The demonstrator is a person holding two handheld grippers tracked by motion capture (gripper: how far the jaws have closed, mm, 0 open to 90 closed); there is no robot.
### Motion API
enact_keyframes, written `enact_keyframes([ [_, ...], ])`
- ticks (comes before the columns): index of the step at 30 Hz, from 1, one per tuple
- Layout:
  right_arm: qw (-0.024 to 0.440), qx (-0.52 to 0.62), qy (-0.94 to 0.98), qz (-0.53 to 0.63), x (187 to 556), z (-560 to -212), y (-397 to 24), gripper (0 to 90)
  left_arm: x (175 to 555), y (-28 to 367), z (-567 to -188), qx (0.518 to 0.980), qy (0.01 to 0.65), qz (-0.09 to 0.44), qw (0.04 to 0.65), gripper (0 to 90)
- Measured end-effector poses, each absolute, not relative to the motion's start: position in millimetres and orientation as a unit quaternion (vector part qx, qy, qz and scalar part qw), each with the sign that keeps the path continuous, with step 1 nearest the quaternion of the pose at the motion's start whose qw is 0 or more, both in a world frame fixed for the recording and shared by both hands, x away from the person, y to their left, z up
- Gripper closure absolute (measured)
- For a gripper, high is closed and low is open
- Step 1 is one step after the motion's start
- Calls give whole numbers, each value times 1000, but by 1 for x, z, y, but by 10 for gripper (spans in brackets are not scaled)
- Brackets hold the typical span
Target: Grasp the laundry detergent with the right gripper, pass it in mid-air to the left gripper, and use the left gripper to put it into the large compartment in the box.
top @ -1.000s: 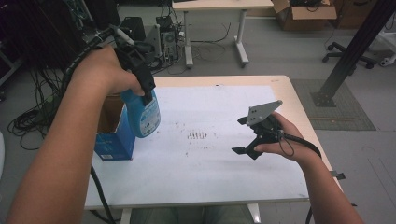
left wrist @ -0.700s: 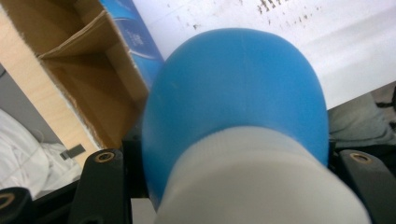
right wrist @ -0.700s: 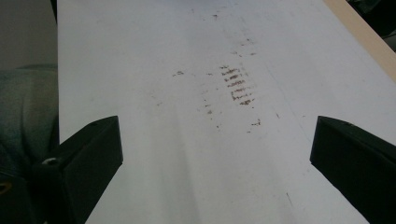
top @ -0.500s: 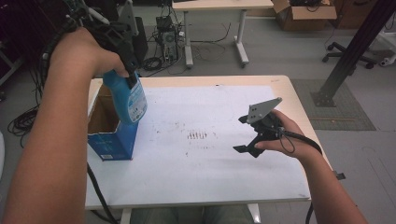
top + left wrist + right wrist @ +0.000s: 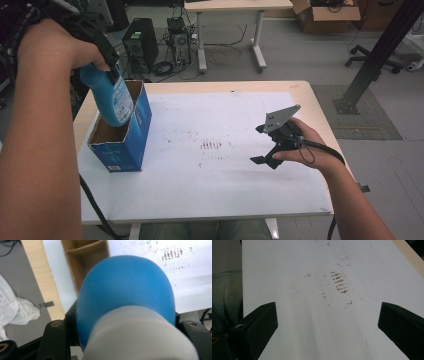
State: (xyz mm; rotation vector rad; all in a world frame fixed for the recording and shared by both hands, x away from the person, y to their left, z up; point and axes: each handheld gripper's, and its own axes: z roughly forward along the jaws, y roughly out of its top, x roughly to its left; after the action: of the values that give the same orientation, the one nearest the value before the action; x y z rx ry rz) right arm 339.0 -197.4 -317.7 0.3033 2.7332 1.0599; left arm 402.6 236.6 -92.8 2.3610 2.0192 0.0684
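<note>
My left gripper (image 5: pixel 109 70) is shut on a blue bottle (image 5: pixel 113 98) just below its neck. The bottle hangs tilted, its base over the open top of a blue carton (image 5: pixel 125 142) at the table's left. In the left gripper view the blue bottle (image 5: pixel 125 297) bulges close to the camera above its white collar (image 5: pixel 140 337), and the carton's brown inside (image 5: pixel 85 257) lies beyond it. My right gripper (image 5: pixel 256 145) hovers open over the white sheet (image 5: pixel 220 190) at the right. Its jaws stand wide apart with nothing between them, as the right gripper (image 5: pixel 327 322) view also shows.
Brown smudges (image 5: pixel 339 282) mark the middle of the white sheet. The wooden table edge (image 5: pixel 320 115) runs along the right. On the floor beyond are a computer tower (image 5: pixel 140 42), cables, a second table (image 5: pixel 230 6) and a black post (image 5: pixel 372 55).
My left gripper has carried the blue bottle up and to the left, from beside the carton to over its open top. The right gripper has stayed put.
</note>
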Motion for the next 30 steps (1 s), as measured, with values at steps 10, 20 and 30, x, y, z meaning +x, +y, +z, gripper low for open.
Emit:
enact_keyframes([
  [10, 94, 105, 923, 359, 341, -319, -198, 28, 403, 260, -100, 734, 679, 16, 16, 393],
  [20, 94, 105, 924, 357, 339, -318, -197, 29, 406, 269, -112, 724, 689, 10, 16, 393],
  [30, 92, 104, 924, 356, 338, -319, -196, 29, 410, 272, -125, 721, 692, 13, 16, 393],
])
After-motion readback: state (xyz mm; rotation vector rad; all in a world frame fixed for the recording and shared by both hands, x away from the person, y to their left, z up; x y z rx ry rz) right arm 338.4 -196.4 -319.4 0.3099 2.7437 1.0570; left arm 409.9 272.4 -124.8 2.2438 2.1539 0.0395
